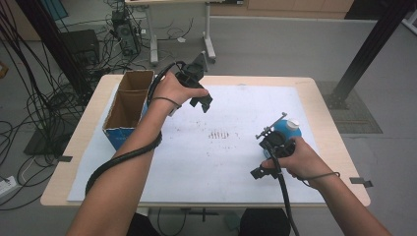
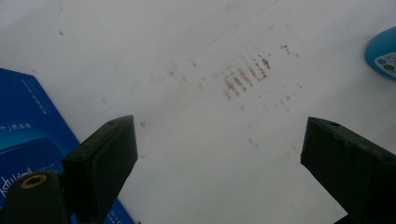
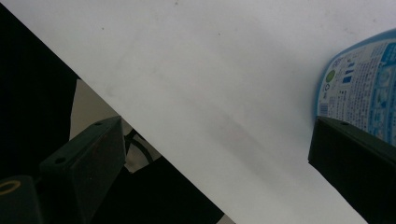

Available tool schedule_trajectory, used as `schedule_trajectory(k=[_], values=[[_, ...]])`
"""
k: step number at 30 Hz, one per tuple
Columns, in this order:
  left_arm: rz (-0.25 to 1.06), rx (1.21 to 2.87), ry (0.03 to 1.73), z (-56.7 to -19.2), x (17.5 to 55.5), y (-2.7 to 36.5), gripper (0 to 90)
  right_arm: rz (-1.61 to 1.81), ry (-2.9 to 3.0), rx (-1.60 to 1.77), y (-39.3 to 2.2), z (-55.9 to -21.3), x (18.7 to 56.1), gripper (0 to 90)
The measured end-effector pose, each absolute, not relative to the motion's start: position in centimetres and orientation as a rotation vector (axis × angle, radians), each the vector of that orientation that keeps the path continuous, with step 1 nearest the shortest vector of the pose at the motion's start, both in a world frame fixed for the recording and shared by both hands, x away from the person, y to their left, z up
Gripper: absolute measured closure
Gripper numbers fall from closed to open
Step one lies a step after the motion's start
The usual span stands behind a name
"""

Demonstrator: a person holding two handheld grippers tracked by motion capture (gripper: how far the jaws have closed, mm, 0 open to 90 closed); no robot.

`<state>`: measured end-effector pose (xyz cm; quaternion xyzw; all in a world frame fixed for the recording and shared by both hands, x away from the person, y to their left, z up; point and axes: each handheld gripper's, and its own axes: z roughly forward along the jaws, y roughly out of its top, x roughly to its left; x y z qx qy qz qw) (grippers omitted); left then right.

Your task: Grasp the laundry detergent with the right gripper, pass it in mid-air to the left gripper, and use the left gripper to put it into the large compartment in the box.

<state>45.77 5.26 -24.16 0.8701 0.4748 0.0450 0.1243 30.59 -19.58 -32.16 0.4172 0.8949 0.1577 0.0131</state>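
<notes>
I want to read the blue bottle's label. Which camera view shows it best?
The right gripper view: the blue bottle sits close beside one jaw, its printed label large. The high view shows the whole bottle, white cap up, behind the right gripper, too small to read. The left gripper view catches just an edge.

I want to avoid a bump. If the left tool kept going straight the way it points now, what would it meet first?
Most likely the white sheet on the table: the left tool is open and empty, aimed down at bare sheet near the brown smudges. The blue box lies off to one side.
</notes>
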Motion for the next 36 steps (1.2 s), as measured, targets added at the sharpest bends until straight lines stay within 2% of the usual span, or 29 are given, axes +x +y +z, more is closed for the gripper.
schedule_trajectory(k=[23,36], values=[[0.126,2.532,1.389,-23.9,45.7,5.4,11.2,0.496,2.755,1.399,-23.3,-33.5,28.7,3.9],[0.096,2.542,1.334,-23.5,45.3,4.6,11.1,0.487,2.737,1.421,-25.8,-34.3,28.5,3.9]])
